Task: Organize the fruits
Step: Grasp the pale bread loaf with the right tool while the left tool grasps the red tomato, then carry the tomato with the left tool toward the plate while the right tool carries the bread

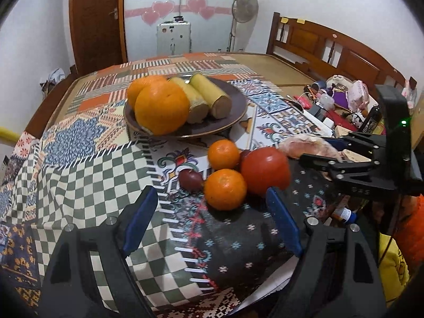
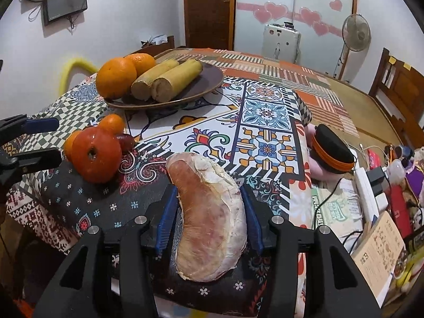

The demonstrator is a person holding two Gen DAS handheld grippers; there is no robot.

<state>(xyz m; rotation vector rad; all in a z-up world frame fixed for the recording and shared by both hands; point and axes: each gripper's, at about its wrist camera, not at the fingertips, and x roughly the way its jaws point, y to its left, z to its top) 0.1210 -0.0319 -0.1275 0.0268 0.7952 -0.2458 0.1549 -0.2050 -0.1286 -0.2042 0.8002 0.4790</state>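
Two dark red fruits [image 1: 191, 180] half hidden behind mandarins [image 1: 225, 188], tomato [image 1: 265, 171]

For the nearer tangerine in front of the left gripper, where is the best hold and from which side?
Grip the nearer tangerine across its round middle, coming from above: the tomato crowds its right and a small dark red fruit its left.

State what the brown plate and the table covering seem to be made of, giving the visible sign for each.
Plate: probably glazed ceramic, since its dark brown surface shows a soft sheen and a thin paler rim; coated metal cannot be ruled out.
Table covering: printed fabric, matte, because it wrinkles and drapes over the edge.
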